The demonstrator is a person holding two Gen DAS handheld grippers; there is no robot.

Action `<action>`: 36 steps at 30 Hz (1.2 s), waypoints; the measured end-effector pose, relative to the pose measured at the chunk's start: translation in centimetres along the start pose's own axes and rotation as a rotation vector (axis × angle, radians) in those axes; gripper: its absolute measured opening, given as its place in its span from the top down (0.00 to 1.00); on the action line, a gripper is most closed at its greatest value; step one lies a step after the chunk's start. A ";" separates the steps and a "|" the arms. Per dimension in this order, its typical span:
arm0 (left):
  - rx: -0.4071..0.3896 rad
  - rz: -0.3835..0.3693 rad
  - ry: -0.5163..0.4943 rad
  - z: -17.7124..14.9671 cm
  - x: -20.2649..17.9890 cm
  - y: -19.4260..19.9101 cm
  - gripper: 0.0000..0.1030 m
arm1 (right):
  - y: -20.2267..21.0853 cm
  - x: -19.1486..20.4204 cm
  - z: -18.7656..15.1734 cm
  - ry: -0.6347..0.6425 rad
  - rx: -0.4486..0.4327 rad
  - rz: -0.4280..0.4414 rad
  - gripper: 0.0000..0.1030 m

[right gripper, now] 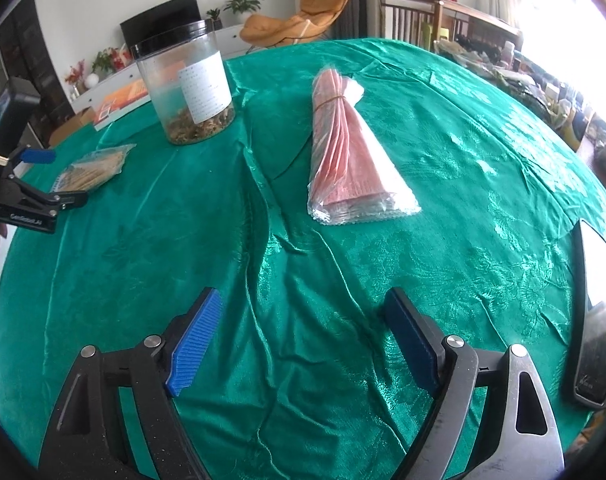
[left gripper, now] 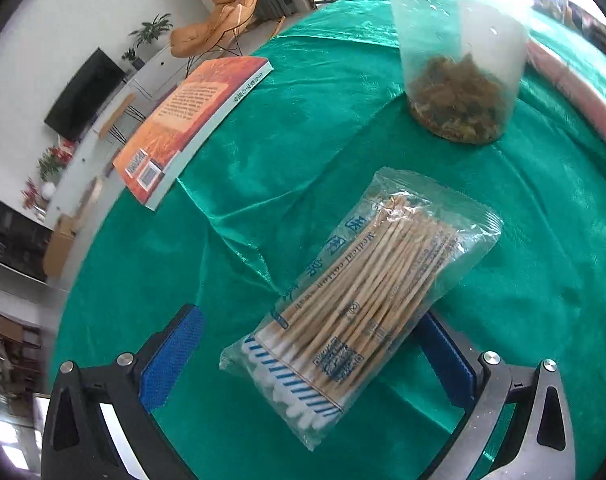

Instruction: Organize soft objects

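Cotton swabs in a clear crinkly bag (left gripper: 359,312) lie between the spread pads of my left hand-held gripper (left gripper: 311,356), which is open and not pressing them. I judge the pack light and slippery, its wooden sticks stiff, so I would pinch across the bundled middle. Beyond it stands a clear plastic jar (left gripper: 459,64) of dried herbs, and off to the left an orange book (left gripper: 191,120). My right hand-held gripper (right gripper: 303,340) is open over bare green satin tabletop (right gripper: 483,160); ahead lies a soft, floppy sleeve of pink cloths (right gripper: 351,152).
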State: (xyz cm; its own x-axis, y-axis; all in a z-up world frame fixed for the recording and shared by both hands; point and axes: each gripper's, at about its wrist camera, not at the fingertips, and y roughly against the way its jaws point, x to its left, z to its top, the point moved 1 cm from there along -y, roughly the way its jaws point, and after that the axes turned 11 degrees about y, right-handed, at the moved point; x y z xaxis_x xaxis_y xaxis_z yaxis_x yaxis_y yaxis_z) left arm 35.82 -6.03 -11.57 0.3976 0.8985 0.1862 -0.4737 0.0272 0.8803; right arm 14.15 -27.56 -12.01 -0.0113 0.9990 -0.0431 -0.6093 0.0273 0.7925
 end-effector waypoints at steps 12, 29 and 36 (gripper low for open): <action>0.007 -0.171 0.336 -1.0 2.5 1.6 0.59 | 0.3 -6.4 6.6 -0.118 -0.072 0.025 0.18; -0.171 -0.329 0.599 -5.9 10.1 14.9 0.60 | 0.8 -6.0 16.4 0.048 -0.071 0.102 0.80; -0.232 -0.192 0.727 -16.8 18.0 23.7 0.60 | 11.1 8.2 17.4 0.210 -0.187 0.404 0.80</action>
State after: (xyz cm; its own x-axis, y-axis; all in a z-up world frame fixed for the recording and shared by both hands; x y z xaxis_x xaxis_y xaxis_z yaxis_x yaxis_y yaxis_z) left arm 18.56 18.15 5.33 -0.0867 0.9279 -0.3625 -0.6323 0.2299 0.7398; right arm 21.10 -18.45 7.01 -0.4240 0.8992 0.1077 -0.6549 -0.3866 0.6493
